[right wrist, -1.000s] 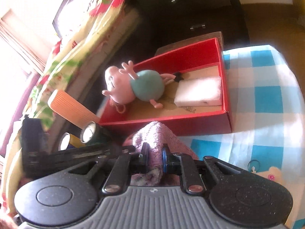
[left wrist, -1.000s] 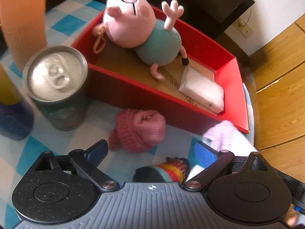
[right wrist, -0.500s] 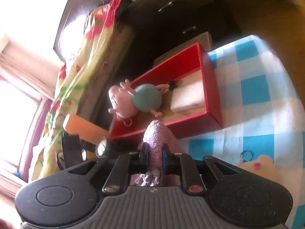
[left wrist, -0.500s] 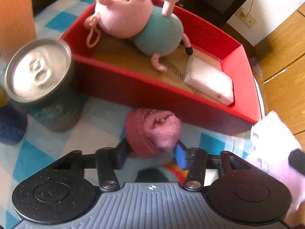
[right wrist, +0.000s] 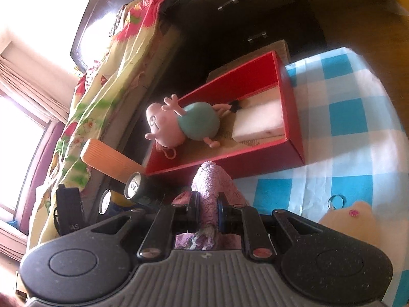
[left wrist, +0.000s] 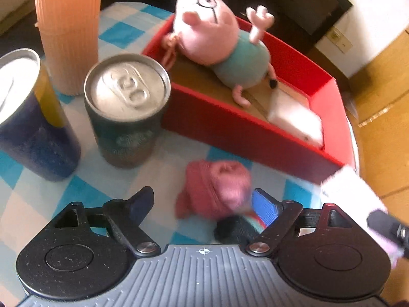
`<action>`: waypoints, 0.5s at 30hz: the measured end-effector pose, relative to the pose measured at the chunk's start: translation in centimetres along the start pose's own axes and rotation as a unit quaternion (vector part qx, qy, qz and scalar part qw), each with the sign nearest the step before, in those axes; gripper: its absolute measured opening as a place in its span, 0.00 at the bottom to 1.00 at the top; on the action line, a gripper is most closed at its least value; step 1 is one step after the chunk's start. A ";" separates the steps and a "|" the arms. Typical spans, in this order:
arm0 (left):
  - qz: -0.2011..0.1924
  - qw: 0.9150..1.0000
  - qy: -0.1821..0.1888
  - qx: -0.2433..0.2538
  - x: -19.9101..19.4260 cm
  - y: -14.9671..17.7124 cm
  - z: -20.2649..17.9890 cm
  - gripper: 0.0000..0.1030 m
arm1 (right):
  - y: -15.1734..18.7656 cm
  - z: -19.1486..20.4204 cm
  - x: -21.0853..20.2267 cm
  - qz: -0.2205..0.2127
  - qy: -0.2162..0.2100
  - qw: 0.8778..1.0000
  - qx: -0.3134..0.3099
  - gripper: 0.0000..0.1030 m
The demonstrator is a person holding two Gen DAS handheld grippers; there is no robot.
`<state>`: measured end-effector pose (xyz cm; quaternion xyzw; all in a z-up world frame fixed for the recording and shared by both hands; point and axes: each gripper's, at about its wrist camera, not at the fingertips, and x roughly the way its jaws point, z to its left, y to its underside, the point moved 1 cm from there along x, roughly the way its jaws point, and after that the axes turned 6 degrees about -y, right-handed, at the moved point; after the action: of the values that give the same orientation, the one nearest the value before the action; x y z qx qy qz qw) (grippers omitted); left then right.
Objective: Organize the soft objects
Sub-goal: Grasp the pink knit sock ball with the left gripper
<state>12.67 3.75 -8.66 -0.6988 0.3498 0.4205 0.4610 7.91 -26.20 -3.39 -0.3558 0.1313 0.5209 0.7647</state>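
A pink knitted sock ball [left wrist: 217, 189] lies on the checked tablecloth in front of the red box [left wrist: 230, 130]. My left gripper [left wrist: 203, 203] straddles it with its jaws opening; the ball sits by the blue right pad [left wrist: 263, 204], well apart from the left finger. A dark striped sock [left wrist: 237, 227] lies half hidden under the gripper. In the box rest a pig plush [left wrist: 219, 43] and a white sponge [left wrist: 296, 117]. My right gripper [right wrist: 207, 204] is shut on a lilac fuzzy cloth [right wrist: 214, 179], held up short of the box's near wall [right wrist: 255, 161].
Two drink cans [left wrist: 127, 107] [left wrist: 28, 117] and a tall orange ribbed cup [left wrist: 69, 30] stand left of the box. A cream soft item with a key ring [right wrist: 350, 217] lies on the cloth at right. A bed [right wrist: 102, 76] and dark cabinets sit beyond the table.
The left jaws closed around the pink sock ball, then spread apart again, leaving it on the cloth. The left view shifted, bringing a second can in. The right gripper tilted, still holding the lilac cloth.
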 end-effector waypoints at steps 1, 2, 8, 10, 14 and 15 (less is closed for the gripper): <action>-0.002 1.000 0.000 -0.003 0.3 -0.3 -0.1 0.80 | 0.0 0.0 0.1 0.001 0.000 1.000 0.000 0.00; -0.003 1.000 0.000 -0.003 0.7 -0.6 -0.2 0.80 | 0.0 0.0 0.2 0.003 0.000 1.000 -0.001 0.00; -0.013 0.998 -0.043 0.038 2.5 -0.1 -2.1 0.76 | -0.3 -0.4 0.9 0.008 0.010 1.000 0.000 0.00; -0.022 0.997 -0.050 0.052 2.3 0.1 -2.3 0.52 | -0.4 -0.5 1.0 0.009 0.016 1.000 -0.004 0.00; -0.022 0.997 -0.036 0.066 1.1 0.6 -2.4 0.44 | -0.3 0.3 0.9 0.006 0.023 0.999 -0.024 0.00; -0.029 0.996 -0.040 0.074 0.6 0.9 -2.5 0.44 | -0.2 0.6 0.9 0.005 0.024 0.999 -0.030 0.00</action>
<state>12.81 1.04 -8.95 -0.6550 0.3415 0.4074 0.5370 8.36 -25.23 -3.41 -0.3903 0.1355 0.5200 0.7476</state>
